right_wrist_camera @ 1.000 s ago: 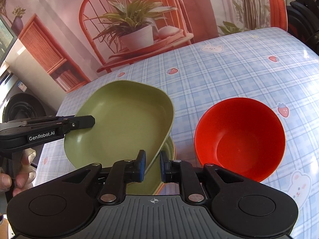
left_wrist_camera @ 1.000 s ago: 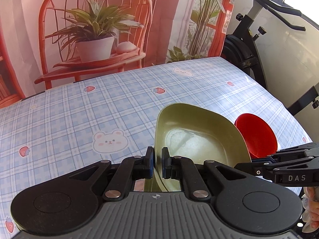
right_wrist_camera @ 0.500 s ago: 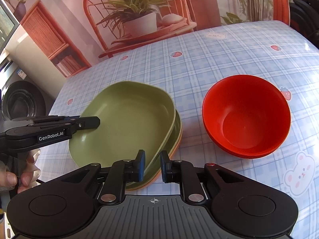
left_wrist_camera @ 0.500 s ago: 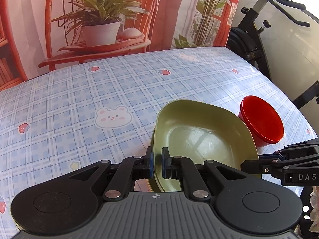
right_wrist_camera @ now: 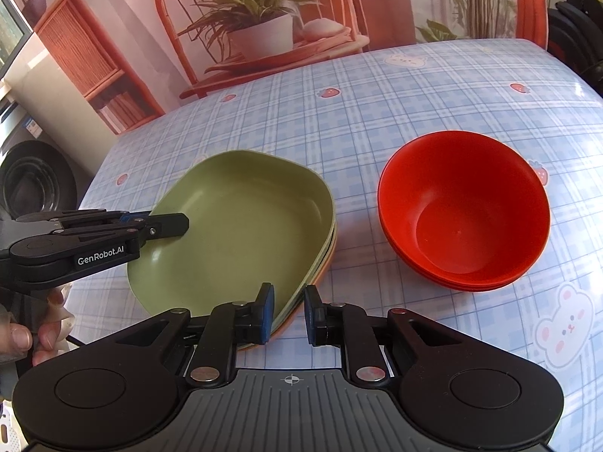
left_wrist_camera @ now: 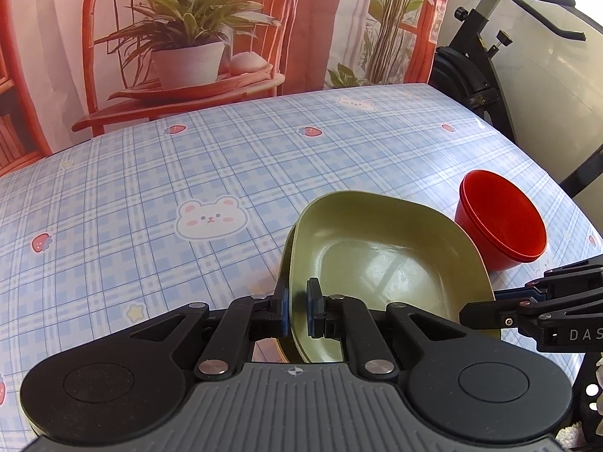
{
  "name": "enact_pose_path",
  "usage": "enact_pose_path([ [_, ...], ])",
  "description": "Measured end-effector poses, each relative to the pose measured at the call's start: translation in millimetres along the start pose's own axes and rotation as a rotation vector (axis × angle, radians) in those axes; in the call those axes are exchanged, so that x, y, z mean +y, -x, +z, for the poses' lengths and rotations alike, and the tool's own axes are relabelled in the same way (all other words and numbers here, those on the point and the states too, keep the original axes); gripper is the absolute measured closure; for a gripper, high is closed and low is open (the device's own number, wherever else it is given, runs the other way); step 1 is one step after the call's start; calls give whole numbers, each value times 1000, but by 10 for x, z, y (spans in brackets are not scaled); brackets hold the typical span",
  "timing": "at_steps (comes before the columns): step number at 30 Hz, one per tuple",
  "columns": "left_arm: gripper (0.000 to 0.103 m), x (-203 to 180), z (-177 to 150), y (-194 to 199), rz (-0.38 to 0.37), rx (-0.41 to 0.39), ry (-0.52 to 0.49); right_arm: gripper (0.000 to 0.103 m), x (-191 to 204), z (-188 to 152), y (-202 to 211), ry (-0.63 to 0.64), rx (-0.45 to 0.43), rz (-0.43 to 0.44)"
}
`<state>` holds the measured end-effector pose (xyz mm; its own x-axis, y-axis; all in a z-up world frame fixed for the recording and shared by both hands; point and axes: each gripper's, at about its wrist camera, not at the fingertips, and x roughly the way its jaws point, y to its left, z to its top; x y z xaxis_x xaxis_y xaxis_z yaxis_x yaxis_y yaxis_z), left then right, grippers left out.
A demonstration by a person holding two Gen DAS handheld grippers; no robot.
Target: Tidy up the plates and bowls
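Observation:
A green plate rests on top of a stack of plates on the table. My left gripper is shut on the green plate's left rim; it also shows in the right wrist view. My right gripper has its fingers slightly apart around the stack's near rim, no longer pinching it; it also shows in the left wrist view. A stack of red bowls stands right of the plates.
The table wears a blue checked cloth with bears and strawberries. An exercise bike stands past the far right corner. A backdrop with a chair and plant hangs behind the table. A washing machine stands at the left.
The green plate came down from a tilted hold onto the plate stack and now lies flat. My right gripper's fingers have opened a little off the rim.

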<state>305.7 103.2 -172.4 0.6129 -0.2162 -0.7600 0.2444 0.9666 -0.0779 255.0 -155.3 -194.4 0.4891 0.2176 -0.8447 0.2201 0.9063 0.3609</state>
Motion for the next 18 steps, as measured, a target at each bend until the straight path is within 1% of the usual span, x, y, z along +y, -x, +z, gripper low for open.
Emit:
enact_pose_path([
  [3,93,-6,-3,4,1,1,-6,85,-8,1,2,-2,2,5],
  [7,93,-35,-13,-6,12,0,-11,78,-13,20,2,0,14,31],
  [8,93,-44,-19,-5,15,-1,-14,78,-25,27,17,0,11,34],
  [12,93,-40,-25,2,12,-3,-10,79,-49,27,72,-1,-3,33],
  [15,93,-48,-30,11,13,-7,-11,82,-69,2,105,5,-10,36],
  [17,93,-51,-36,12,15,-9,-12,87,-68,-17,105,19,-8,59],
  [18,93,-49,-34,13,16,-11,-11,87,-62,-20,99,28,-6,56],
])
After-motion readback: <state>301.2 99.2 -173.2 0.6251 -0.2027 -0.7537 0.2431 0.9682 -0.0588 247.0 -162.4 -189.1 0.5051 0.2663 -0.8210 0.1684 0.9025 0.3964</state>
